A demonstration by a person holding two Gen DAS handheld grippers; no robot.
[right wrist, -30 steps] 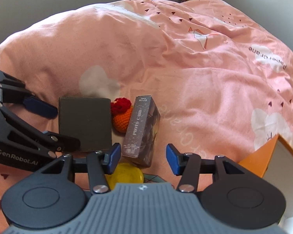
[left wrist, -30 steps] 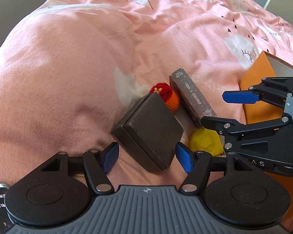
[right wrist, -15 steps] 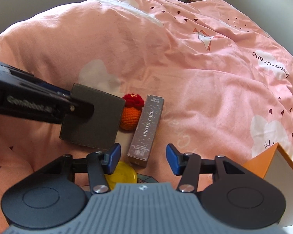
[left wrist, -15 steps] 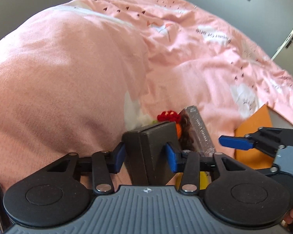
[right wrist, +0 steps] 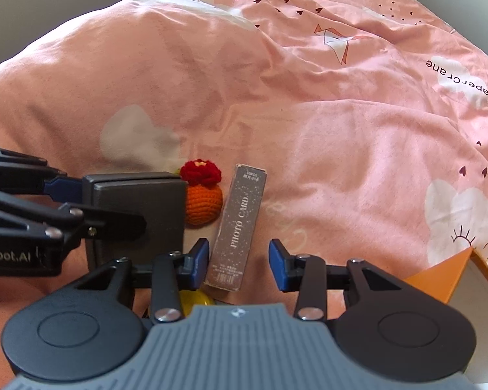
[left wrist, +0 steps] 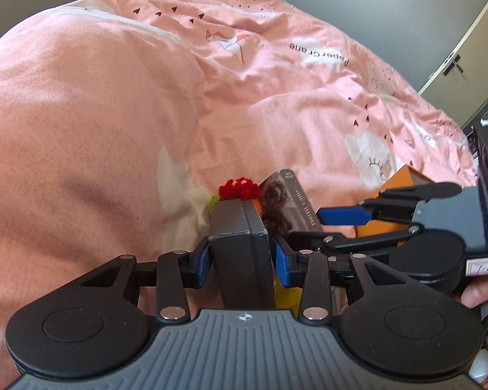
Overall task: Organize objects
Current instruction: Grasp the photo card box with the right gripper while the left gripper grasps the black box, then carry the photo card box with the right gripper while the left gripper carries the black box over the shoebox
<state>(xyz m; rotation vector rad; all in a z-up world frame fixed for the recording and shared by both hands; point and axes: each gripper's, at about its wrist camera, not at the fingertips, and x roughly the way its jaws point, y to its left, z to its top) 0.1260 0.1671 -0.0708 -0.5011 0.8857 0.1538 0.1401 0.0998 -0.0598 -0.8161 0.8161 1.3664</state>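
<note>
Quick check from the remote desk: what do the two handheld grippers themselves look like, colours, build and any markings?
Both match: the left gripper and right gripper have black linkage arms with silver pivot pins, blue pads on the fingertips, two round black discs and a ribbed grey housing bearing a small cross mark. White lettering ending "Robot.AI" shows on the left one's side. No cables or sleeves are visible.
</note>
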